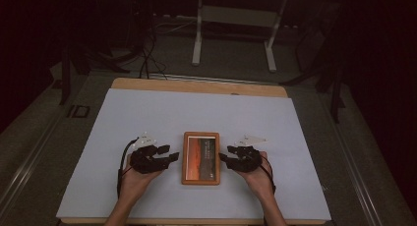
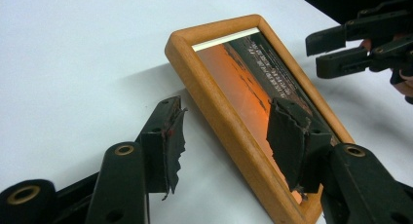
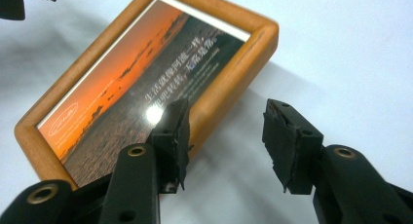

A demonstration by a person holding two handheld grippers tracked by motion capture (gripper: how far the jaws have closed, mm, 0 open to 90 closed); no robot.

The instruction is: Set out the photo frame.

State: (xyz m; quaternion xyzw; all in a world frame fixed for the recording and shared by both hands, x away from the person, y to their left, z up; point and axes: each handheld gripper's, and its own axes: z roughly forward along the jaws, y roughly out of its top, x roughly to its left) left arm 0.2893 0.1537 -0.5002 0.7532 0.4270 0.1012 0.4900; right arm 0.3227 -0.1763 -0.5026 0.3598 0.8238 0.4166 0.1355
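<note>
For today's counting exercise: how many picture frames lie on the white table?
1. The wooden picture frame lies flat near the table's front edge, between the left gripper and the right gripper, both open beside it. Nothing seems hidden.

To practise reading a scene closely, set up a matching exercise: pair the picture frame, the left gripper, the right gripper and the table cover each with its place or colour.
Things:
1. picture frame
2. left gripper
3. right gripper
4. table cover

Descriptions:
A. pale, spread over the wooden table
B. open, at the frame's left long side
C. orange-brown wood, lying flat with a sunset picture
D. open, at the frame's right long side

Pairs: 1-C, 2-B, 3-D, 4-A
</note>
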